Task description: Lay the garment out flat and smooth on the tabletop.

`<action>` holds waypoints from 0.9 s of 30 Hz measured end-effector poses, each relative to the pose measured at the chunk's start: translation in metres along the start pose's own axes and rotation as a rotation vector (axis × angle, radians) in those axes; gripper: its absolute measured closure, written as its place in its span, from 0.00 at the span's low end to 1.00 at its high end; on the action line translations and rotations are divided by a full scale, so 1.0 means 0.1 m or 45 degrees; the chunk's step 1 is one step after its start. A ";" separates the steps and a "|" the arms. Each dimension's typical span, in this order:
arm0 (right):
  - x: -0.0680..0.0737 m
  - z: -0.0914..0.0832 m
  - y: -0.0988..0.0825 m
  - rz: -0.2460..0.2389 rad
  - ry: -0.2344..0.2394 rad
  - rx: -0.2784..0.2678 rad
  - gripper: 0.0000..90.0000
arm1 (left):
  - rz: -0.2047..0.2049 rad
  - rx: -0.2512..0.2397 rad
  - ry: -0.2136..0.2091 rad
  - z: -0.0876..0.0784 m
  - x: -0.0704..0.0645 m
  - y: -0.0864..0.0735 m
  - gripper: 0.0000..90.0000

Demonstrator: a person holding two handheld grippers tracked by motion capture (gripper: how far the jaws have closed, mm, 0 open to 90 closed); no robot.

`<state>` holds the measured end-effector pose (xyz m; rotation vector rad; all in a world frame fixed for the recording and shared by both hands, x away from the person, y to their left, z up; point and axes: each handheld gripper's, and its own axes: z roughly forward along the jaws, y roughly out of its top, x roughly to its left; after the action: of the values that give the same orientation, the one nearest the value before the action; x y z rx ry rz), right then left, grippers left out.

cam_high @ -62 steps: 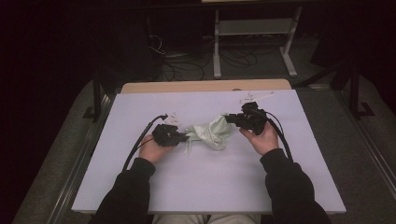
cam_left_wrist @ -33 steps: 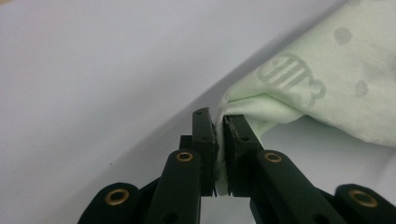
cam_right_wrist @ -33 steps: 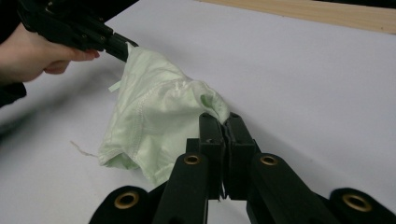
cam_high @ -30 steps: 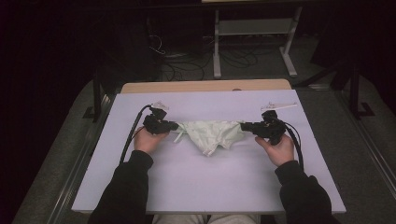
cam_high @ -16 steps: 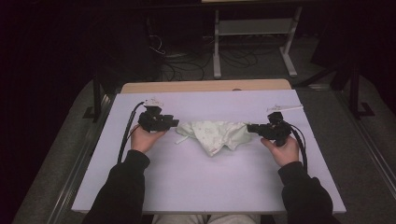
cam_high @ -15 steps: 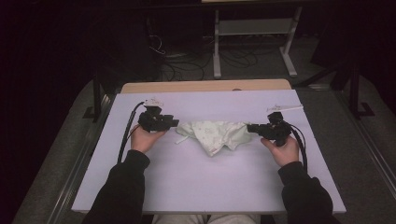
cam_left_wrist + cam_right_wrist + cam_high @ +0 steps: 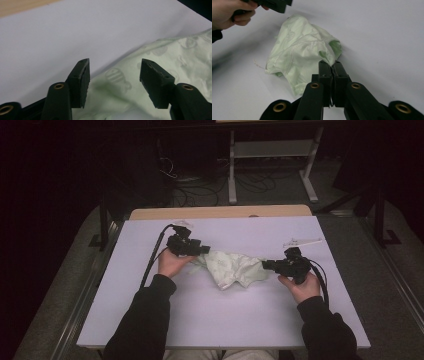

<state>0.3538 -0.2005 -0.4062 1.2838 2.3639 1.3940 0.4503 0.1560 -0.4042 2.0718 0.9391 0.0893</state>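
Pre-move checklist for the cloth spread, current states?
1. Right gripper clamped on the cloth's edge: ok, jaws shut on it.
2. Left gripper released: ok, jaws have just been opening, cloth below them, pads clear.
3. Pale green cloth flat: not ok, bunched and creased.
4. Cloth fully on the table: ok.
5. Left cable off the cloth: ok.
6. Cloth right way up: cannot tell.
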 end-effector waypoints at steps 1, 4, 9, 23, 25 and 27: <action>0.01 0.00 -0.01 -0.002 0.002 0.007 0.96 | -0.026 0.012 -0.014 0.04 0.00 0.00 0.43; 0.04 0.00 -0.05 -0.015 0.017 0.025 0.96 | -0.090 0.055 -0.058 0.14 0.02 -0.03 0.45; 0.05 0.03 -0.08 -0.013 0.047 0.058 0.96 | -0.108 0.163 -0.048 0.27 0.01 -0.09 0.75; 0.02 0.12 -0.19 0.089 0.136 0.277 0.59 | 0.032 -0.018 -0.104 -0.23 -0.24 -0.26 1.00; -0.02 0.08 -0.18 0.130 0.181 0.252 0.48 | 0.046 -0.018 -0.126 -0.30 -0.27 -0.34 1.00; -0.06 0.05 -0.17 0.181 0.221 0.237 0.44 | 0.065 -0.014 -0.138 -0.35 -0.33 -0.42 1.00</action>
<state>0.3495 -0.2054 -0.4239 1.4593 2.6176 1.4040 0.3889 0.1736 -0.4028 2.0689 0.8184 0.0091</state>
